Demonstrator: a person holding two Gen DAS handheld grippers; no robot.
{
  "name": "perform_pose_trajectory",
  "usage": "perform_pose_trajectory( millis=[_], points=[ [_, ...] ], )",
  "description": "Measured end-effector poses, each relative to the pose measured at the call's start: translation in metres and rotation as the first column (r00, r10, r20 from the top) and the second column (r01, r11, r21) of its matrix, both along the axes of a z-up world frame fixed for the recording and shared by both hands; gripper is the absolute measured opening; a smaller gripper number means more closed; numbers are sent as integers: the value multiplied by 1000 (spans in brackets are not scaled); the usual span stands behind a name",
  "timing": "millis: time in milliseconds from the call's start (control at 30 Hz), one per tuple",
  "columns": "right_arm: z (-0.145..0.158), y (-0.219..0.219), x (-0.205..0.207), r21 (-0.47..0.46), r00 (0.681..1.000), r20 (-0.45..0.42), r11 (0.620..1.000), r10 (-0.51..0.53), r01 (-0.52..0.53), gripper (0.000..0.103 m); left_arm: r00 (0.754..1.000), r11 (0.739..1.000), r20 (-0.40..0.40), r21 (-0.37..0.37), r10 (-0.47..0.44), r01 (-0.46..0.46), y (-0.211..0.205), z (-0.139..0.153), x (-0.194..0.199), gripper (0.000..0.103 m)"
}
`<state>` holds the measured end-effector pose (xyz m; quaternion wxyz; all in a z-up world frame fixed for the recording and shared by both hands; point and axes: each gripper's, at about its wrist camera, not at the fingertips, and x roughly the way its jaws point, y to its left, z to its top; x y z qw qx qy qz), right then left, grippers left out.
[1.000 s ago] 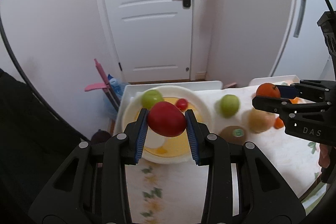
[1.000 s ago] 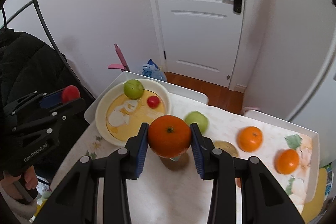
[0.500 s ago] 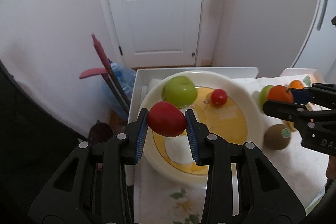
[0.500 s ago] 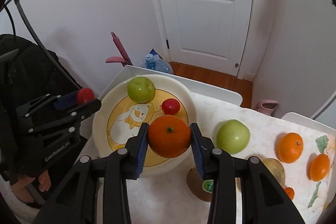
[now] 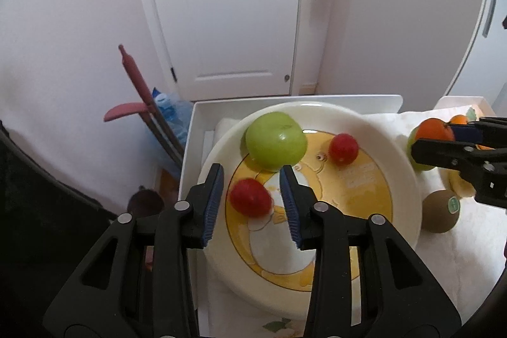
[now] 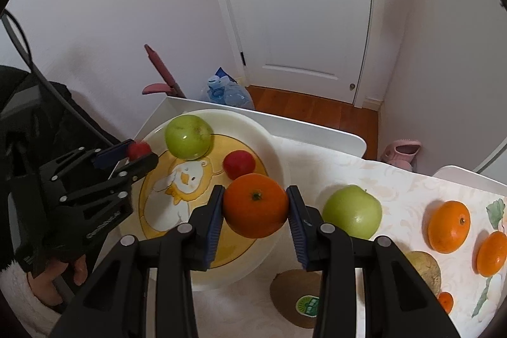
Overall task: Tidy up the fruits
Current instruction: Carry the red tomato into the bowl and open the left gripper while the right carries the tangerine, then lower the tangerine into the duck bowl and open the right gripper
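Note:
A cream plate (image 5: 402, 167) with a yellow duck print holds a green apple (image 5: 275, 144) and a small red fruit (image 5: 343, 149). My left gripper (image 5: 252, 198) is open above the plate; a red fruit (image 5: 250, 201) sits loose between its fingers, on or just over the plate. In the right wrist view this gripper (image 6: 133, 156) shows at the plate's (image 6: 279, 144) left edge. My right gripper (image 6: 256, 211) is shut on an orange (image 6: 256, 209), held over the plate's right side.
On the tablecloth to the right lie a green apple (image 6: 351, 211), two oranges (image 6: 448, 227), a kiwi (image 6: 298, 300), a brownish fruit (image 6: 427, 268) and a tiny orange fruit (image 6: 445, 301). A white tray edge (image 5: 285, 102) rims the table. A water bottle (image 6: 228, 92) stands on the floor.
My left gripper moved over the plate and opened, letting go of the red fruit. My right gripper carried the orange left, over the plate's right side.

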<state>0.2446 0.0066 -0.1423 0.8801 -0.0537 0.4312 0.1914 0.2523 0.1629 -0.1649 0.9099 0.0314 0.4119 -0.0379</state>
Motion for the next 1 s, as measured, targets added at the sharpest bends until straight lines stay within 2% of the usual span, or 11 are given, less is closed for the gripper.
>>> perform_pose_trajectory(
  millis=[33, 67, 133, 400, 600, 833, 1000],
  points=[
    [1, -2, 1, 1, 1000, -1, 1000, -4, 4, 36, 1000, 1000, 3, 3, 0, 0, 0, 2, -1, 82],
    [2, -4, 1, 2, 1000, -1, 1000, -6, 6, 36, 1000, 1000, 20, 12, 8, -8, -1, 4, -5, 103],
    [3, -6, 1, -1, 1000, 3, 1000, -5, 5, 36, 998, 1000, 59, 8, 14, -14, 0, 12, -12, 103],
    [9, -9, -3, -10, 999, 7, 999, 35, -35, 36, 999, 999, 24, 21, 38, -39, 1, 24, -29, 103],
    [12, -1, -4, -29, 994, 7, 994, 106, -106, 36, 998, 999, 19, 5, 54, -54, 2, 35, -41, 103],
    [-1, 11, 0, -56, 985, -30, 984, 170, -172, 36, 998, 998, 11, -7, 65, -65, 5, 41, -53, 103],
    [-16, 22, 2, -80, 978, -42, 975, 206, -209, 36, 998, 998, -21, -6, 65, -66, 7, 27, -58, 103]
  ],
)
